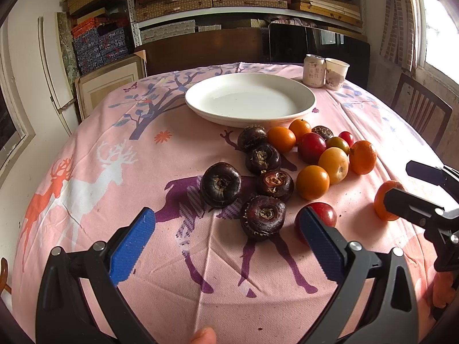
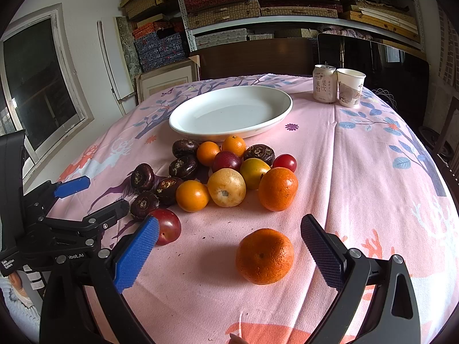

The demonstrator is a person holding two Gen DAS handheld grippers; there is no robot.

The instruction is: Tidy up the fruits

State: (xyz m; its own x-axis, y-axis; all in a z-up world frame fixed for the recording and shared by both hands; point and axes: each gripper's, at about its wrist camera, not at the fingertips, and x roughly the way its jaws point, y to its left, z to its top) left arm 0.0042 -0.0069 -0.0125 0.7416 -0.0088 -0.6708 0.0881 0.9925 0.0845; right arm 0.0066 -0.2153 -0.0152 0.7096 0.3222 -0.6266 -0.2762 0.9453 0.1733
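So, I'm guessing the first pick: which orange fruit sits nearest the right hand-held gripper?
The lone mandarin, apart from the pile, between the open right hand-held gripper fingers.

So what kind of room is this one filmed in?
Likely a home dining room doubling as storage: a table under a deer-print tablecloth, a wooden chair beside it, and shelves stacked with woven boxes behind.

Red plum [image 1: 324,215] half hidden behind the left gripper's pad [image 1: 321,246]; mandarin [image 1: 384,200] partly covered by the right gripper [image 1: 424,192].
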